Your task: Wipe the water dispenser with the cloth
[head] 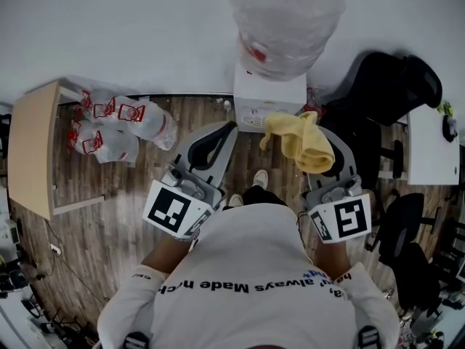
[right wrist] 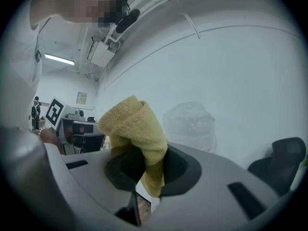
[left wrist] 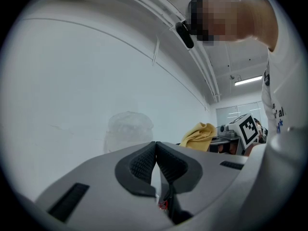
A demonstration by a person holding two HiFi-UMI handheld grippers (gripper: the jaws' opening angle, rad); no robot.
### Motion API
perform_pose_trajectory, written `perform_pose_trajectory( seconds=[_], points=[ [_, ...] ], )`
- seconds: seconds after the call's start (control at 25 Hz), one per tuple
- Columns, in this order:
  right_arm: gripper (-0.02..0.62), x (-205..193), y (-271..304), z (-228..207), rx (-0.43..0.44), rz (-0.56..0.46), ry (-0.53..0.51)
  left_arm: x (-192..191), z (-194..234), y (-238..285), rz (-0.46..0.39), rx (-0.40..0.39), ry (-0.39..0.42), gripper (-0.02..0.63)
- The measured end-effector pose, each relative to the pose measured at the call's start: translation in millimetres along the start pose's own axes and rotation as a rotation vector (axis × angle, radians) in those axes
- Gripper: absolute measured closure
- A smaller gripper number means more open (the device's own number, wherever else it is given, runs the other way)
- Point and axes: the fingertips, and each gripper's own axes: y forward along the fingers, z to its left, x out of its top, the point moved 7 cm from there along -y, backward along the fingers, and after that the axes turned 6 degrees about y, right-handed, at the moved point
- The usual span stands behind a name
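Left tongs: ribbed pads pressed together, nothing between. Right tongs: clamped on a folded yellow terry cloth, held near the front of the white box-shaped water dispenser, which carries a clear plastic bottle and stands at the far edge of the wood-plank floor against the wall.

On the wood floor lie clear bags with red print, beside a tan table; black chair at right

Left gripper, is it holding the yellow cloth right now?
No, the left gripper has its jaws closed on nothing; the yellow cloth is pinched in the right gripper.
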Motion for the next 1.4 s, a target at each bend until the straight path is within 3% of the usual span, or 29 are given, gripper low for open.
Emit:
perform_pose_trajectory(
  seconds=[0.64, 1.16, 1.4],
  points=[
    [0.529, 8.9, 5.9, -105.7, 0.026, -0.008, 0.004, -7.6, -24.2, 99.9, 0.009, 0.026, 0.005, 0.588],
    [0.529, 5.9, 13.1, -130.4, -0.004, -0.023, 0.018, -12.8, -20.1, 128.3, 0.010, 0.005, 0.006, 0.588],
    [0.529, 10.3, 44.7, -126.0, -0.007, -0.023, 0.024, -14.6, 9.8, 133.5, 0.033, 0.006, -0.001, 0.588]
  ],
)
